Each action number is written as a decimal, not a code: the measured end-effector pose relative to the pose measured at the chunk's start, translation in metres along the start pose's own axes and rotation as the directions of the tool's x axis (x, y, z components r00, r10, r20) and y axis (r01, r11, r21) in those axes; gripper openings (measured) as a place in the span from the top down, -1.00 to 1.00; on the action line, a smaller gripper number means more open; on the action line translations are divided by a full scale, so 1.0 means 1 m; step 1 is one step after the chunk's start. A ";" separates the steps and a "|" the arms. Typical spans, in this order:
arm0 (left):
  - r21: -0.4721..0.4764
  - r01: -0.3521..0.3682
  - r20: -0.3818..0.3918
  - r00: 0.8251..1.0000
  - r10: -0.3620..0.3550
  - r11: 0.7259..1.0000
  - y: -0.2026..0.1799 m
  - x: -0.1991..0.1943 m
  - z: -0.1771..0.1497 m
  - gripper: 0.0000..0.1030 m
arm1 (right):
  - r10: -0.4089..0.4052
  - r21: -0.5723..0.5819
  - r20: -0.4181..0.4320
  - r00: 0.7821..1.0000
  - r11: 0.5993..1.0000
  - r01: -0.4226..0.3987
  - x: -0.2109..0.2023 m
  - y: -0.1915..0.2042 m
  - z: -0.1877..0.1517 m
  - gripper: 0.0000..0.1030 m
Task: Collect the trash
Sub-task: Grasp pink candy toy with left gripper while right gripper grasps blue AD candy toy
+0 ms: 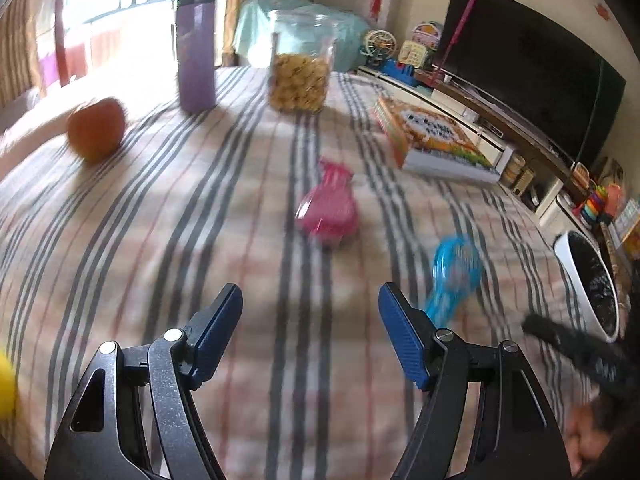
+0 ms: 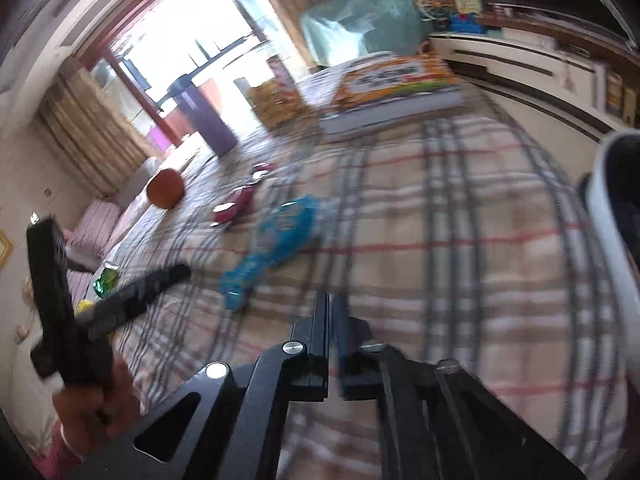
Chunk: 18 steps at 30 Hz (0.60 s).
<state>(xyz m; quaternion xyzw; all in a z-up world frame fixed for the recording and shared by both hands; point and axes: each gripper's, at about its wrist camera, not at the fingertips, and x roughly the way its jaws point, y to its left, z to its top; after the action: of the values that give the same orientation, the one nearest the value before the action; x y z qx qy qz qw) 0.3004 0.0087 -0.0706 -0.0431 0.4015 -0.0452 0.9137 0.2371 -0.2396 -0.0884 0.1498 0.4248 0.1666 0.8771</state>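
Observation:
A pink wrapper point(image 1: 328, 210) lies mid-table on the striped cloth, ahead of my left gripper point(image 1: 310, 304), which is open and empty above the cloth. A blue wrapper point(image 1: 454, 280) lies just right of its right finger. In the right wrist view the blue wrapper point(image 2: 276, 240) lies ahead to the left, the pink wrapper point(image 2: 236, 204) beyond it. My right gripper point(image 2: 332, 304) is shut and empty over the cloth. A white bin with a black liner point(image 1: 592, 284) stands at the table's right edge; it also shows in the right wrist view point(image 2: 612, 216). A green wrapper point(image 2: 105, 280) lies far left.
An orange fruit point(image 1: 96, 128), a purple bottle point(image 1: 196, 48), a jar of snacks point(image 1: 298, 72) and a boxed game point(image 1: 432, 140) stand at the back of the table. A TV point(image 1: 528, 68) and a toy shelf are to the right. The left gripper point(image 2: 120, 300) appears in the right wrist view.

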 end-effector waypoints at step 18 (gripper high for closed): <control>0.009 0.027 -0.037 0.999 -0.027 1.000 0.016 0.020 0.006 0.11 | -0.009 0.042 0.038 0.999 0.999 0.007 0.003 0.001 -0.013 0.24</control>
<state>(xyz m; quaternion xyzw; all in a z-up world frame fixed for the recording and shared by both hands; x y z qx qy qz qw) 0.3191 0.0225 -0.0833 -0.0432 0.4175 -0.0604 0.9056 0.2282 -0.2353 -0.0982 0.1695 0.4120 0.1512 0.8824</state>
